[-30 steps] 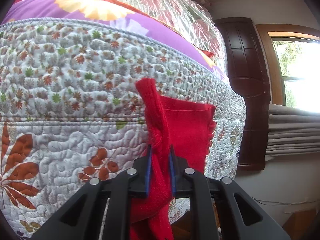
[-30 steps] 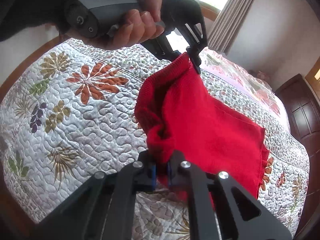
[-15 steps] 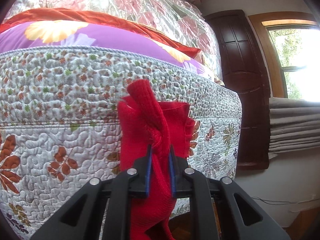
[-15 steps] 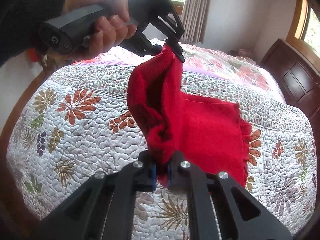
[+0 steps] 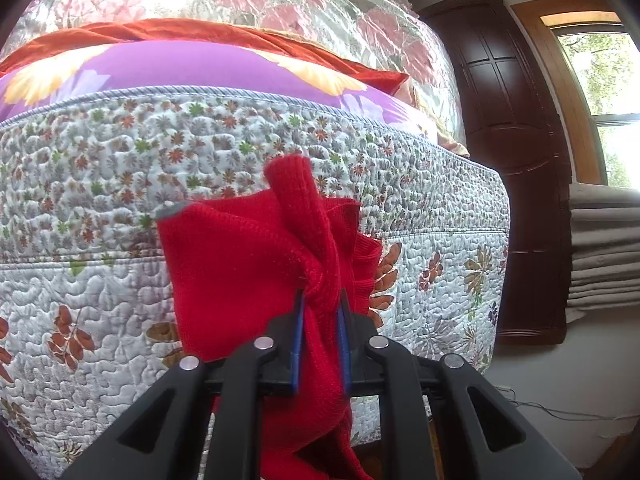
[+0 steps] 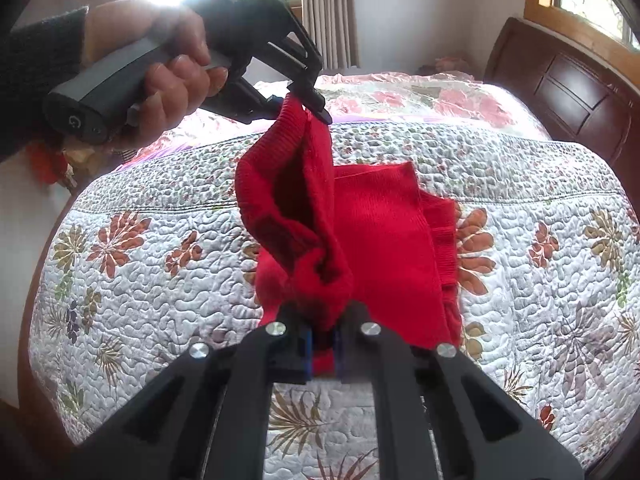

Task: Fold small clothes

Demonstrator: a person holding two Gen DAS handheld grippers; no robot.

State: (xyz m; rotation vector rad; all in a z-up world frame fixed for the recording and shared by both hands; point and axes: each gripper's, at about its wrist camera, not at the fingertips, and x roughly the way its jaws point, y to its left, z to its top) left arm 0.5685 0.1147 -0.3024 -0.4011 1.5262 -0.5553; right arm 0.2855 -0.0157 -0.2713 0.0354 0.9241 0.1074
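Right hand-held gripper: jaws clenched on a bunched edge of the red knit garment. From this pinch the cloth runs up toward 12 o'clock.

Left hand-held gripper: seen from the right wrist view at about 12 o'clock, higher and farther out, held by a hand. It is also clamped on the garment, at a ribbed edge. From its own camera, the left hand-held gripper shows a twisted knot of knit between the blue pads.

Key relation: the rolled edge between the two pinches is the long axis, running roughly 6 to 12 in the right wrist view, slack and curled, not taut. The body of the garment falls to the 3 o'clock side of that line.

Garment position: off the bed at the pinches, draping toward the quilt; I cannot tell whether the lower hem touches.

My read: neither arm is nearer, both own an end. Next move likely needs the pinches drawn apart along that axis before laying flat.
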